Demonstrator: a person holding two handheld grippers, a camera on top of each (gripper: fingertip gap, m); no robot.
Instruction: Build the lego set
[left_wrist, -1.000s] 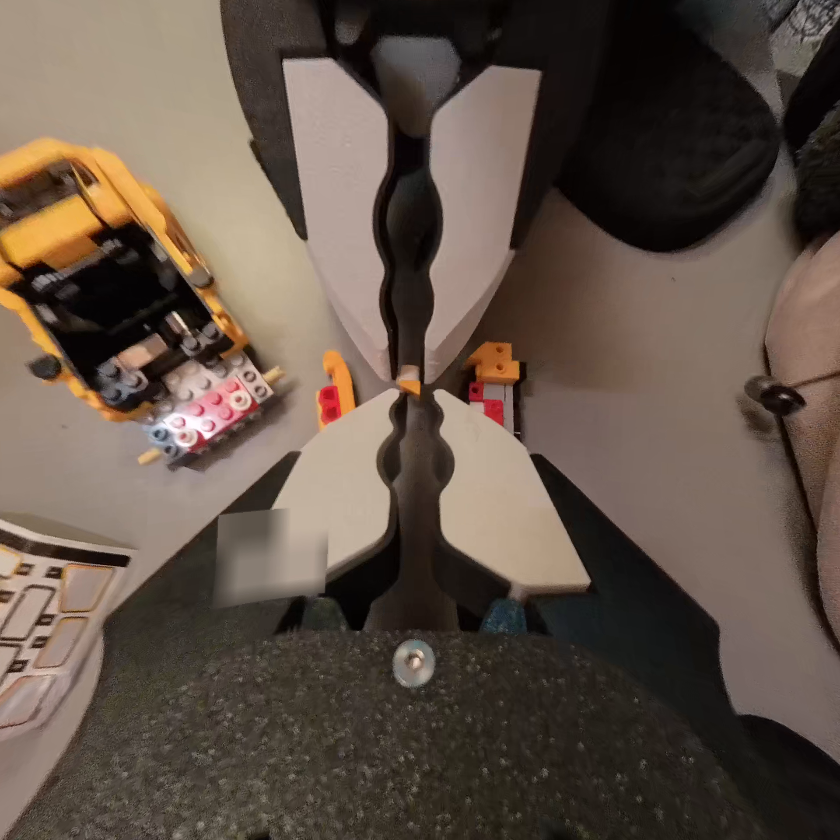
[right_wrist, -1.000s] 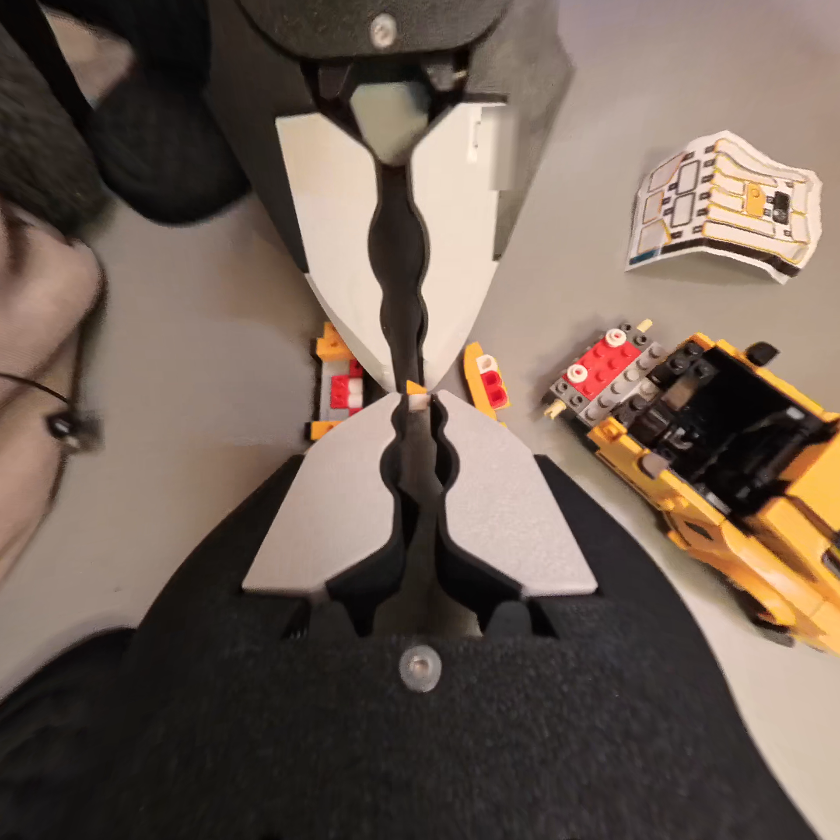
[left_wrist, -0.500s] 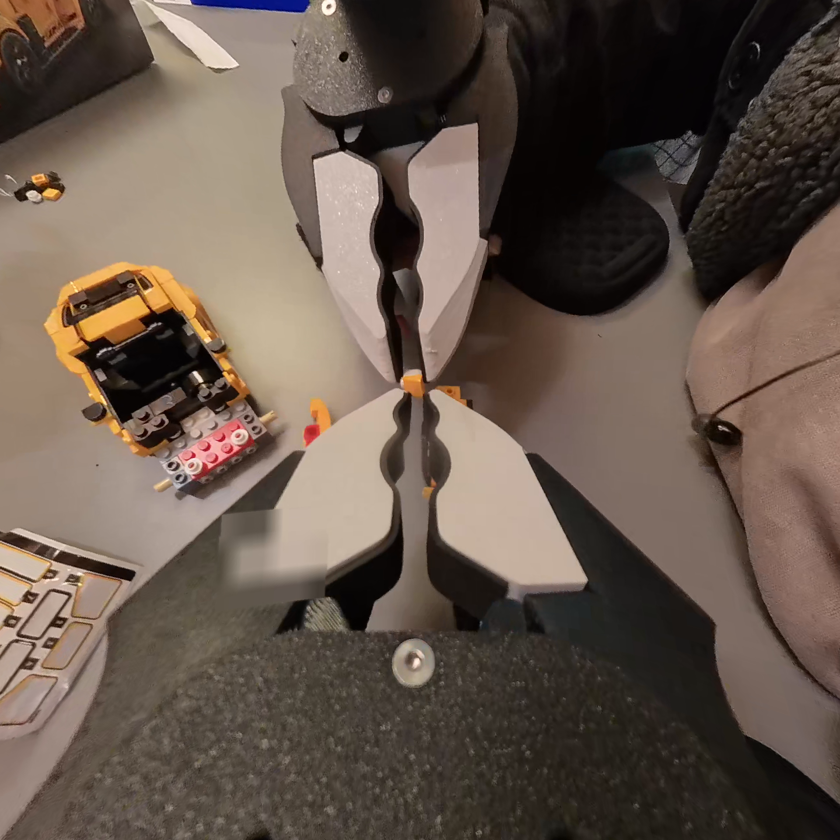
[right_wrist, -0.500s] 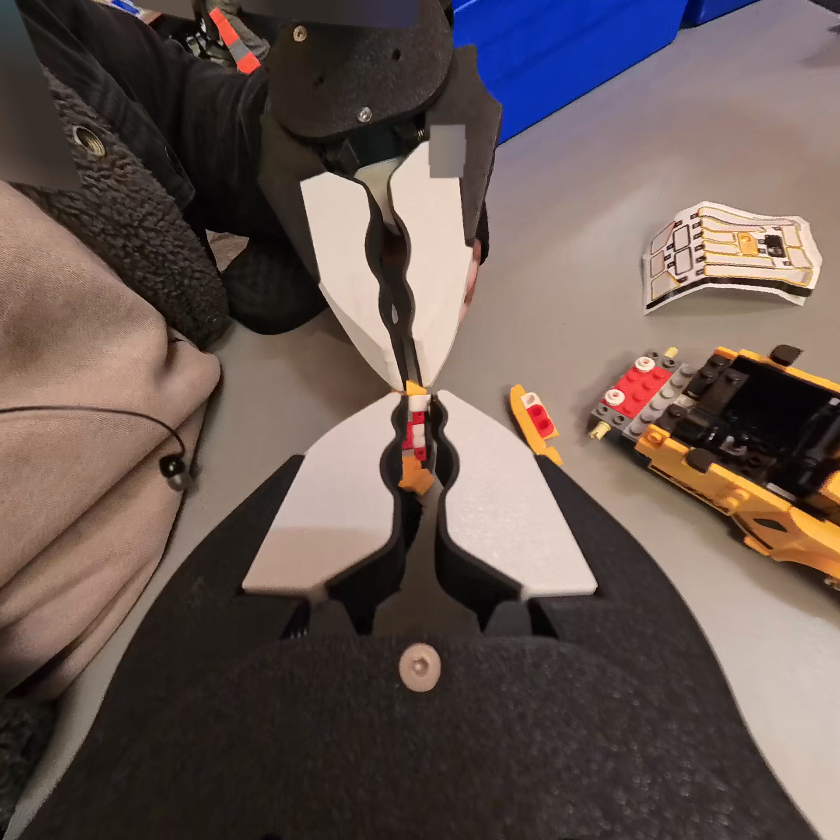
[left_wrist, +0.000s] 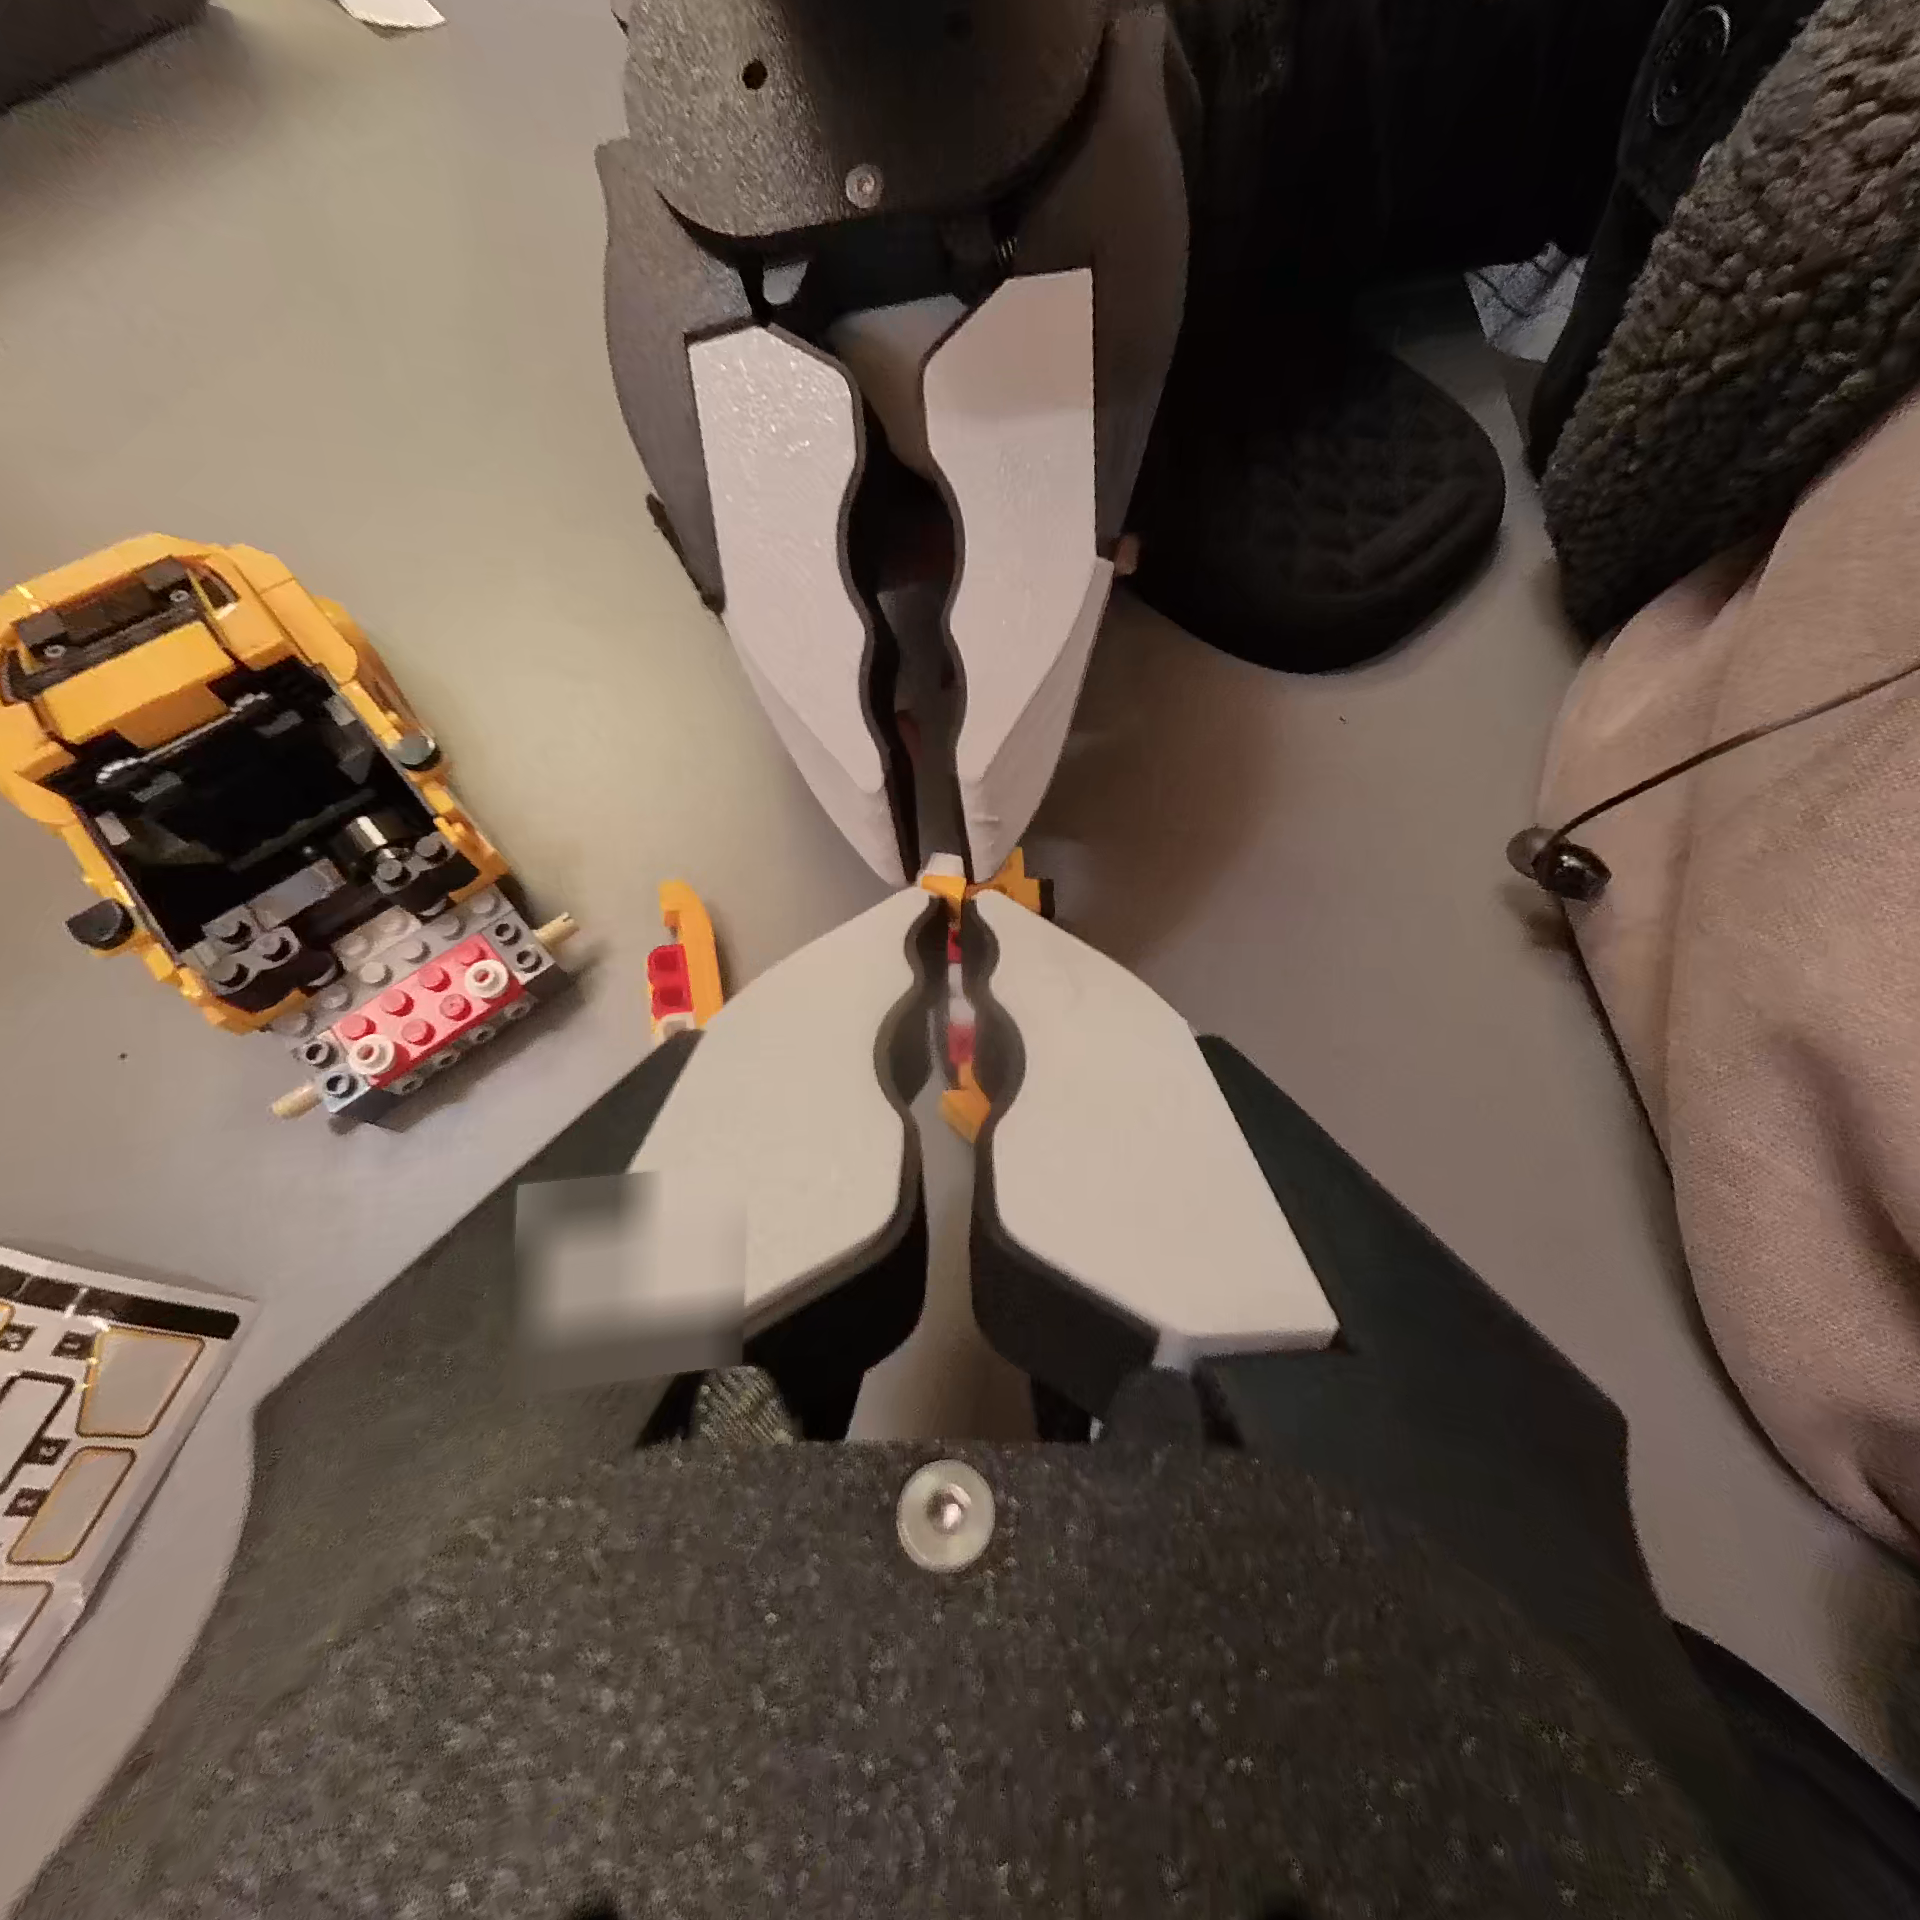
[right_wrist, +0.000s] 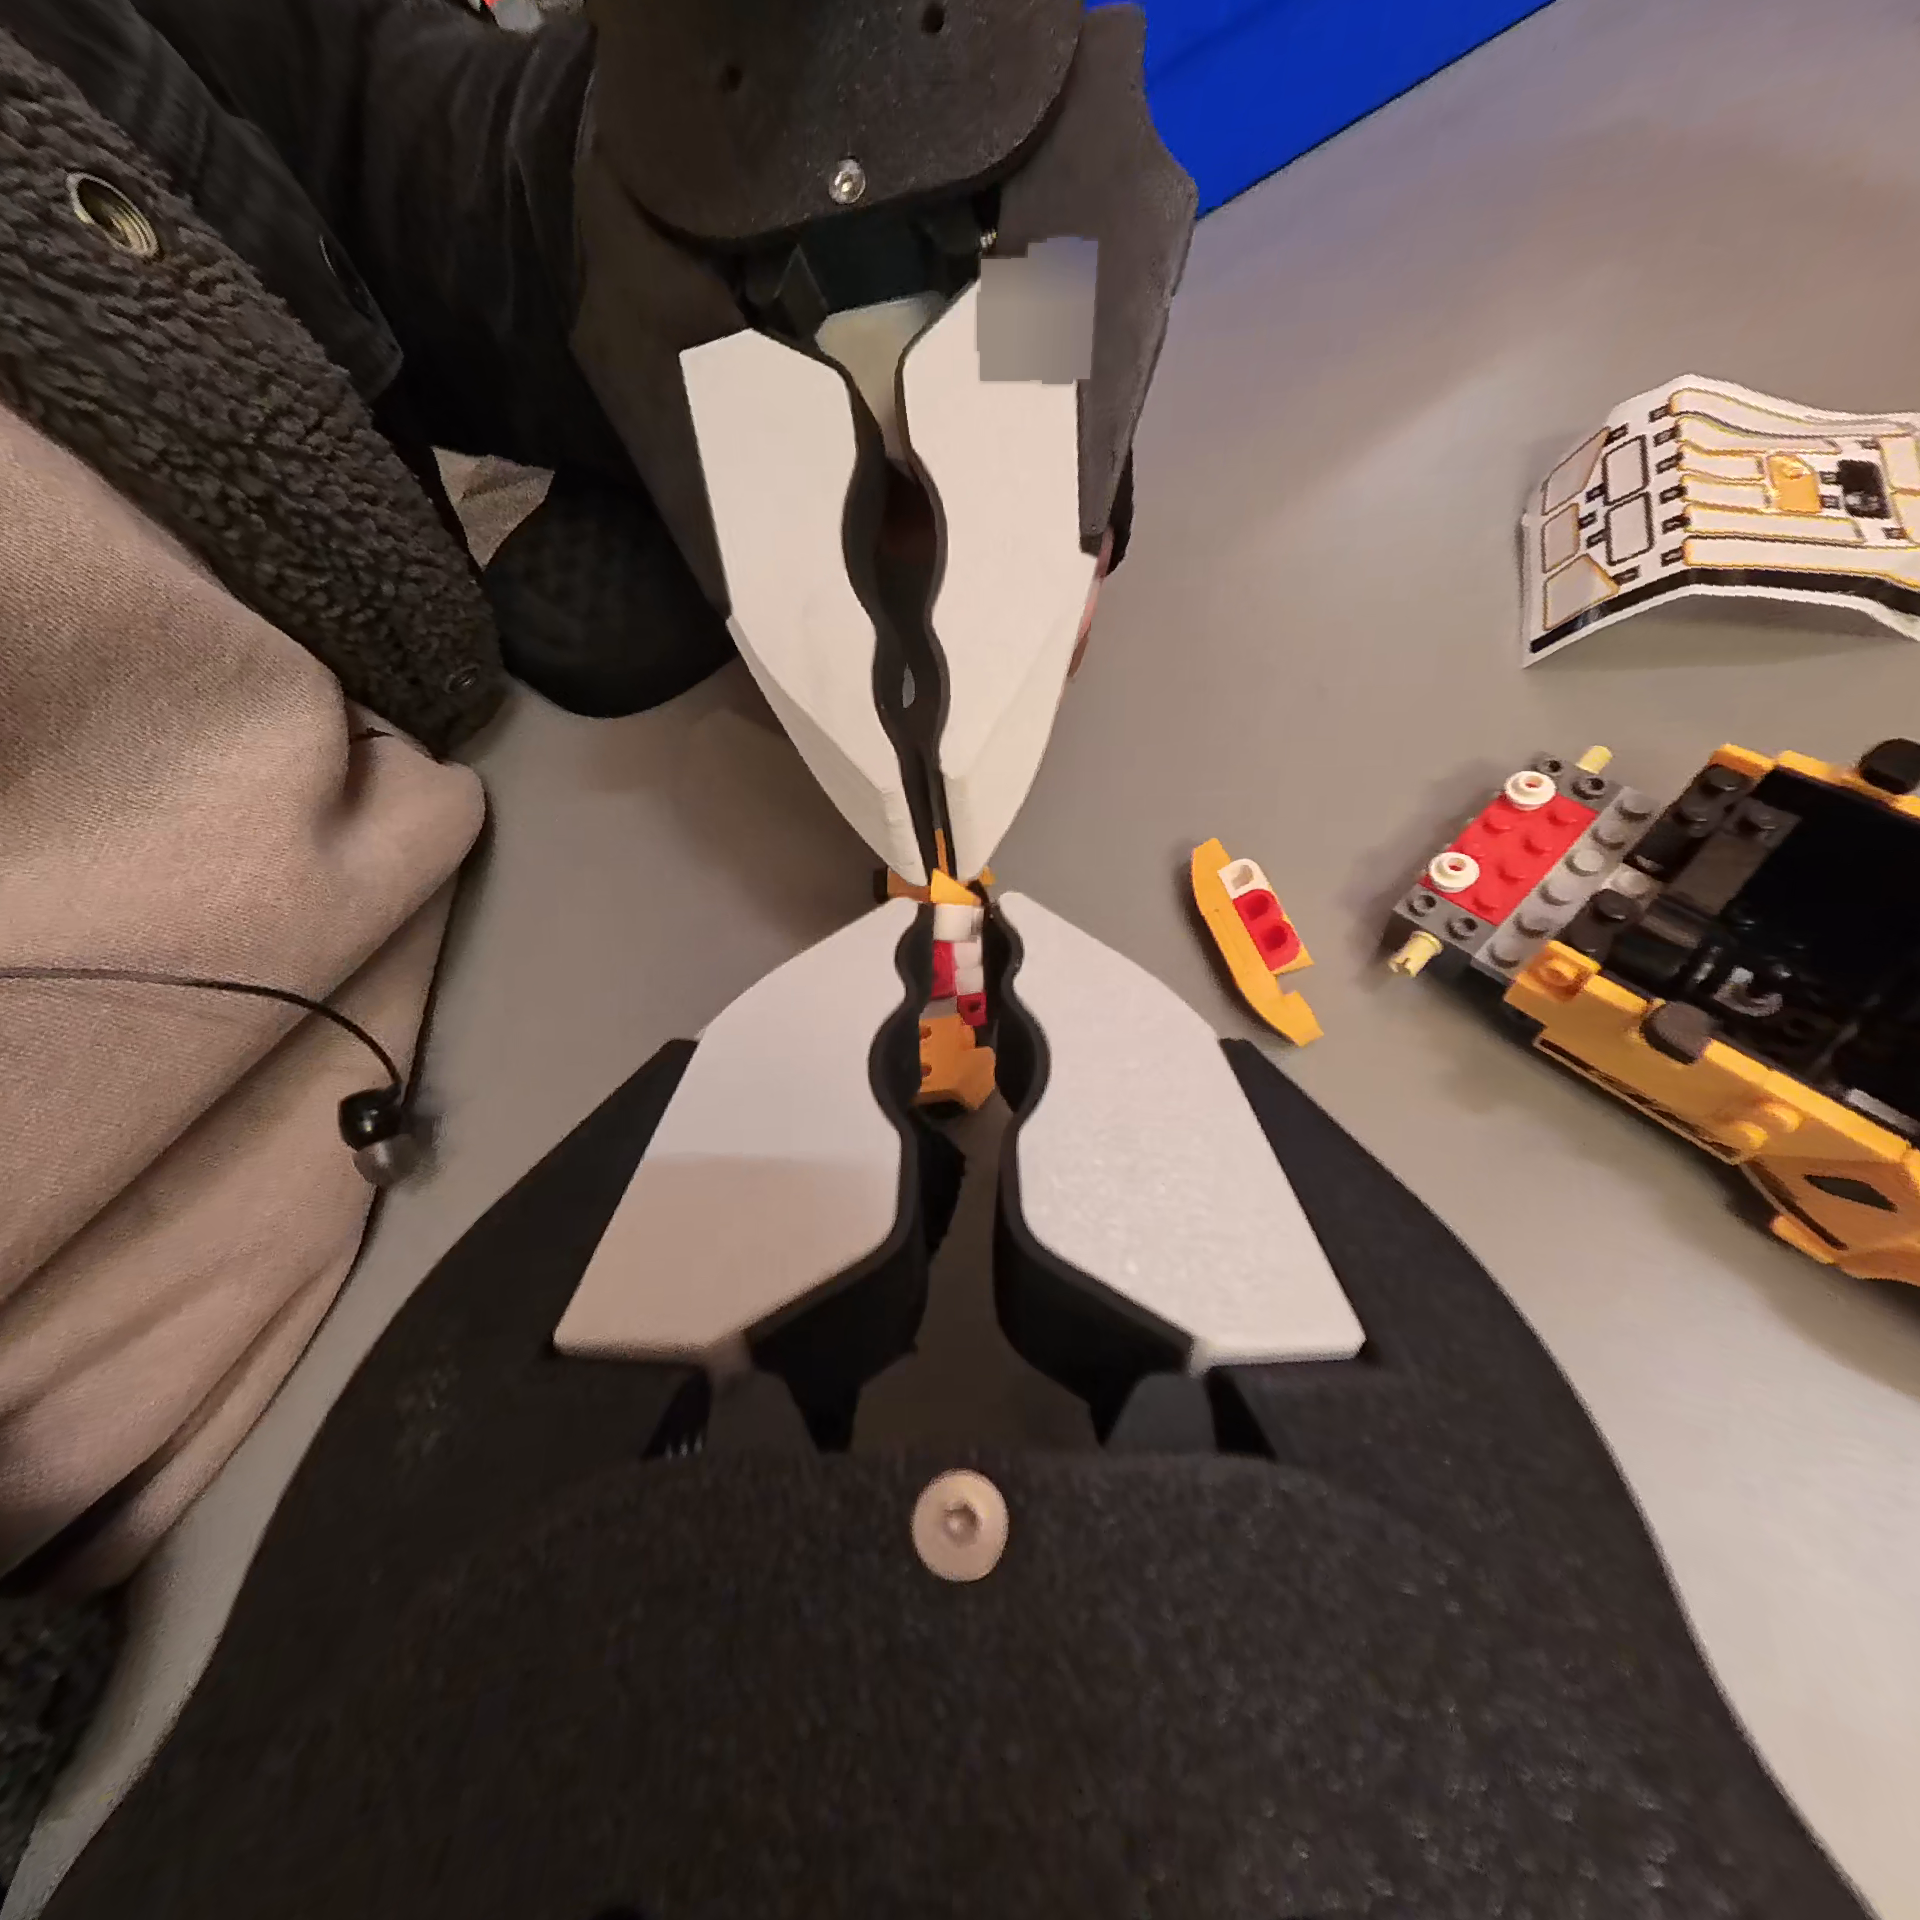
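Right gripper (right_wrist: 951, 909) has its fingers (right_wrist: 1132, 1101) clamped on a small red, white and orange sub-assembly (right_wrist: 954, 977), lifted off the surface (right_wrist: 1351, 312) and hanging between the finger pads. Left gripper (left_wrist: 948, 914) meets it tip to tip; its fingers (left_wrist: 800, 1091) are together on what looks like a tiny orange and white piece (left_wrist: 945, 876) at the top end of that sub-assembly, though I can't tell whether the piece is already seated or just touching. My read: the step is pressing that small piece onto the sub-assembly in mid-air. To do it well, keep both grips squeezed, line the studs up square before pushing, and push straight along the common axis of the two grippers; any twist will likely pop the stack out sideways since the contact patches are tiny. Brace against the surface if it won't click. Past the tips, a loose orange fender piece with a red brick (right_wrist: 1252, 940) lies on the surface, just beside the open end of the yellow car (right_wrist: 1704, 987). The car's red and grey studded plate (left_wrist: 421, 1013) is exposed, probably where the sub-assembly goes next. Farther out sits a curled sticker sheet (right_wrist: 1725, 509), well apart from the work, with a blue bin (right_wrist: 1299, 73) at the far edge.
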